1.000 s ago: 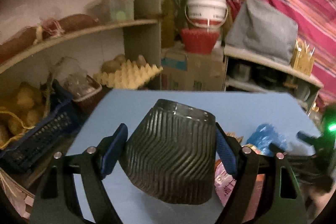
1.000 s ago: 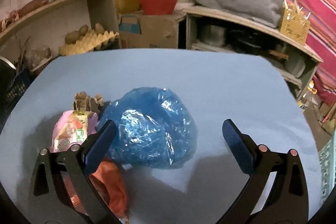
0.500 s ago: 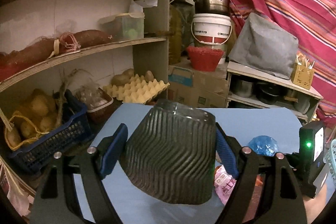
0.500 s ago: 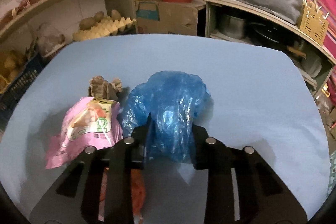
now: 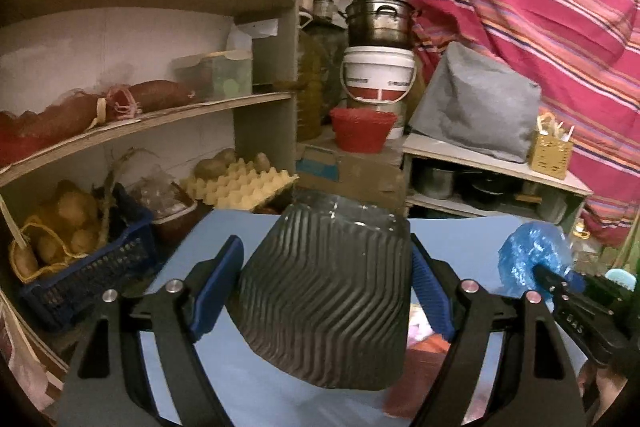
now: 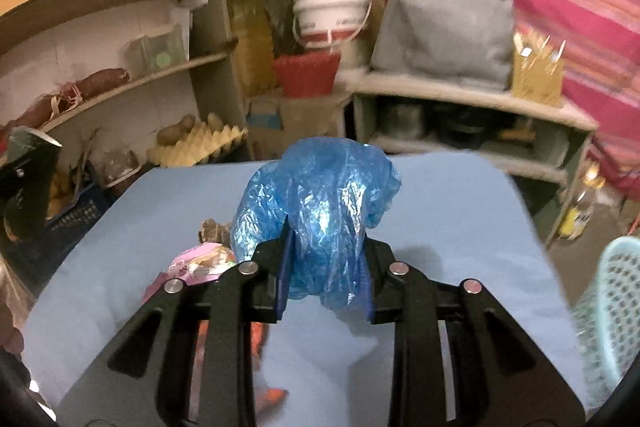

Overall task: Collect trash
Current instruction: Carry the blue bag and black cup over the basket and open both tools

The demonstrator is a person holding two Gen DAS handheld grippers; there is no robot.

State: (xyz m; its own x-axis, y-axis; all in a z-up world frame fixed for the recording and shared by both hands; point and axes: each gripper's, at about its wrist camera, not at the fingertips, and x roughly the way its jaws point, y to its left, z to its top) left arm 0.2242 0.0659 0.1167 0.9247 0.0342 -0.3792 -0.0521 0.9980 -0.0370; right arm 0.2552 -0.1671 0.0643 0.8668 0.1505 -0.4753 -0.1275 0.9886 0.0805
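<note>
A: What's changed on the left?

B: Little. The left tongs [image 5: 326,289] stay clamped on the ribbed dark cup [image 5: 328,301], tilted, above the blue desk [image 5: 192,247].

A: And the right?

B: The right tongs [image 6: 324,283] have just closed on the blue bag [image 6: 320,211], which was lying on the desk and now hangs above it, crinkled and glossy. The pink wrapper [image 6: 196,265] remains on the desk near its left edge.

Crumpled blue plastic bag [image 6: 320,211] bunched upright, off the blue tabletop [image 6: 460,211]. Dark ribbed cup [image 5: 328,299] tilted, rim facing away. Pink wrapper [image 6: 196,263] and orange wrapper [image 6: 256,335] lie flat.
</note>
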